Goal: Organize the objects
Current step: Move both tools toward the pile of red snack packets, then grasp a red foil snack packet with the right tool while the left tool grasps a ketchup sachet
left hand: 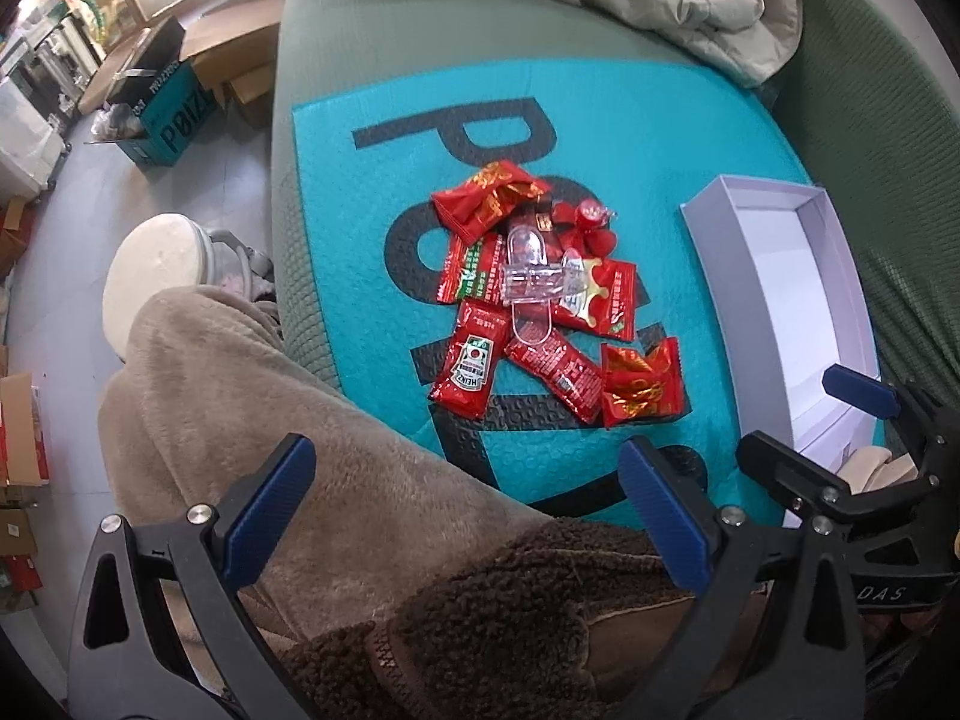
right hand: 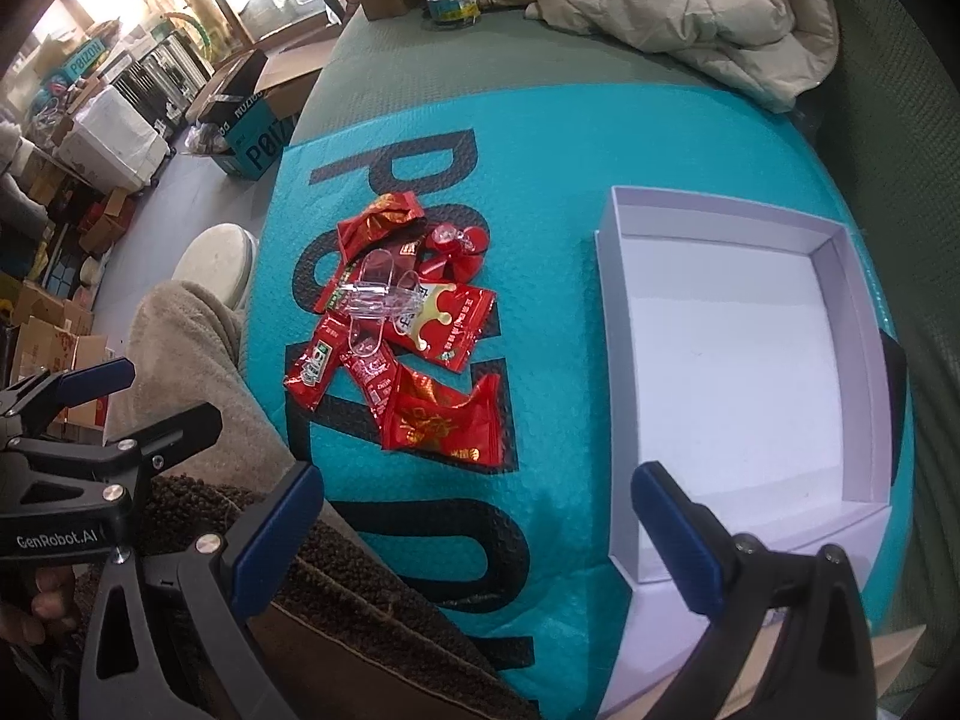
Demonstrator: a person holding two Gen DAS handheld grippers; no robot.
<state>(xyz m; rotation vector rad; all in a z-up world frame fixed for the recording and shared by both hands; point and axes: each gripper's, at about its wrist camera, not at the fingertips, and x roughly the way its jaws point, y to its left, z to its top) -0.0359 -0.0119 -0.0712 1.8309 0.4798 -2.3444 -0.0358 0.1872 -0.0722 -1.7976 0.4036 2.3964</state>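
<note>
Left gripper (left hand: pixel 468 516): jaws spread wide, nothing between the blue pads; held over a lap in beige fleece, short of the mat's near edge.
Right gripper (right hand: pixel 480 540): jaws likewise released and empty; one finger over the mat, the other over the near corner of the box.
Lap (left hand: pixel 288 408): beige fleece trousers and a brown fuzzy garment, directly under both tools.
Teal mat (right hand: pixel 540 138): bubble mailer with large black lettering, spread on a green-covered surface.
White box (right hand: pixel 738 360): shallow, open, interior bare; sits on the mat's right side, well apart from the pile.
Red packets (left hand: pixel 540 312): loose heap at mat centre, overlapping; includes a Heinz ketchup sachet (left hand: pixel 468 366) at the near left.
Clear plastic clip (left hand: pixel 534 276): lies on top of the heap.
Round red pieces (left hand: pixel 591 228): small, at the heap's far right.
Cream jacket (right hand: pixel 708 12): crumpled at the far edge.
Glass jar (right hand: pixel 450 0): beyond the mat, beside a cardboard carton.
</note>
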